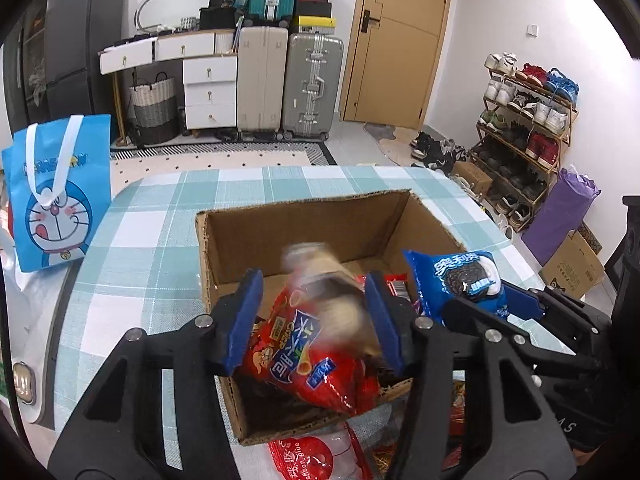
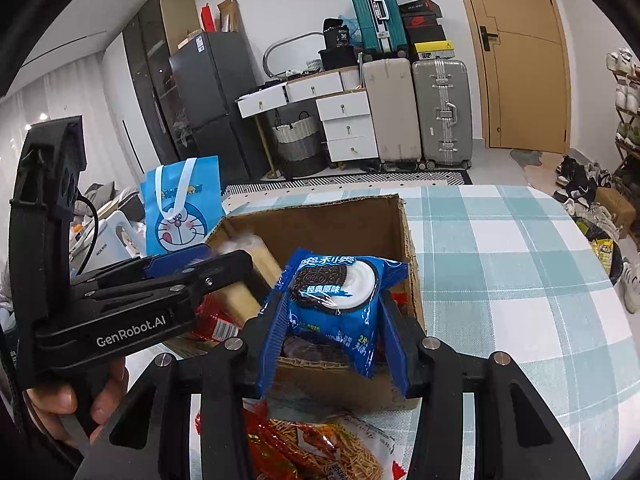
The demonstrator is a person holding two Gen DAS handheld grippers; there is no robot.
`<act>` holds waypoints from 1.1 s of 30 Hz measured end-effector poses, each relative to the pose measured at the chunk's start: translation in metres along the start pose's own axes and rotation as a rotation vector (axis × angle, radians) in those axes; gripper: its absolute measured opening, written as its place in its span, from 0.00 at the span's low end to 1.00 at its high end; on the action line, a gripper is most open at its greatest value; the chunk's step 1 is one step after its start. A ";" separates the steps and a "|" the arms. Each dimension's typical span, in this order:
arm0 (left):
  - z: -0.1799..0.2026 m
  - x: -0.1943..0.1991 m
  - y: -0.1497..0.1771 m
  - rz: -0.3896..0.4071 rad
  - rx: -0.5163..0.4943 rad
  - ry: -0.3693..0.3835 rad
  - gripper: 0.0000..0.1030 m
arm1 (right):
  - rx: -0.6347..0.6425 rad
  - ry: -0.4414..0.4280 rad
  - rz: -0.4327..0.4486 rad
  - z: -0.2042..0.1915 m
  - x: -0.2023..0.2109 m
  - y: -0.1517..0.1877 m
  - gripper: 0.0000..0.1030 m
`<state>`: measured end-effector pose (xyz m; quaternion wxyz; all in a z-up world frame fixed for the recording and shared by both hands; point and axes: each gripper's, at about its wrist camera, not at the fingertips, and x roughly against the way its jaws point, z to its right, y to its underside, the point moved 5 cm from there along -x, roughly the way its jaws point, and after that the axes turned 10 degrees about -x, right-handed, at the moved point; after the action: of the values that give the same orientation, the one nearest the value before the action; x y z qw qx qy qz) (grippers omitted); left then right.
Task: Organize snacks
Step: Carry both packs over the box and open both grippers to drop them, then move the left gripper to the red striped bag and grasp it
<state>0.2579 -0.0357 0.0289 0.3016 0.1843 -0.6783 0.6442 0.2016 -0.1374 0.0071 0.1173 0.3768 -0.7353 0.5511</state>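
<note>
Checked cloth: the teal-and-white table (image 1: 132,240) fills the middle of both views and carries everything, so I work over it without reaching far.
Cardboard box (image 1: 304,224): it sits open-topped at centre frame, its near rim just ahead of my fingers, because it is where the snacks are gathered.
Blue cartoon bag (image 1: 60,192): it stands upright at the left edge of the left view, apart from the box and out of my way.
Left gripper (image 1: 316,316): a blurred packet (image 1: 320,280) lies between its blue pads above the box's near end; whether the pads press on it I cannot tell, and I judge from the blur that it is dropping in.
Red snack bag (image 1: 308,360): it lies tilted inside the box under that packet.
Right gripper (image 2: 332,328): I clamp the blue cookie pack (image 2: 340,296) upright by its sides over the box's near rim, waiting its turn.
Noodle snack bag (image 2: 320,448): low centre of the right view, not yet boxed.
</note>
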 end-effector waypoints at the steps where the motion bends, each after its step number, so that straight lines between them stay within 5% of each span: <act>1: 0.000 -0.001 0.001 -0.003 0.003 0.006 0.50 | 0.006 0.001 0.000 0.000 0.000 0.000 0.44; 8: 0.003 0.007 0.006 0.006 -0.024 -0.001 0.50 | 0.015 0.016 0.045 0.004 0.013 -0.001 0.50; 12: 0.001 0.020 0.012 0.009 -0.025 -0.010 0.57 | 0.002 0.012 0.059 0.010 0.026 0.001 0.81; 15: -0.003 0.032 0.018 0.023 -0.020 -0.034 0.77 | -0.004 0.006 0.041 0.013 0.033 0.007 0.94; 25: -0.007 0.069 0.052 0.008 -0.003 -0.043 0.99 | -0.057 0.000 0.031 0.031 0.054 0.029 0.99; 33: 0.002 0.083 0.083 -0.012 0.002 -0.047 0.99 | -0.065 0.004 0.016 0.043 0.068 0.051 0.99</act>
<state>0.1424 -0.0179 0.0188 0.2895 0.2038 -0.6832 0.6387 0.1302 -0.1992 -0.0054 0.1266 0.3654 -0.7557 0.5285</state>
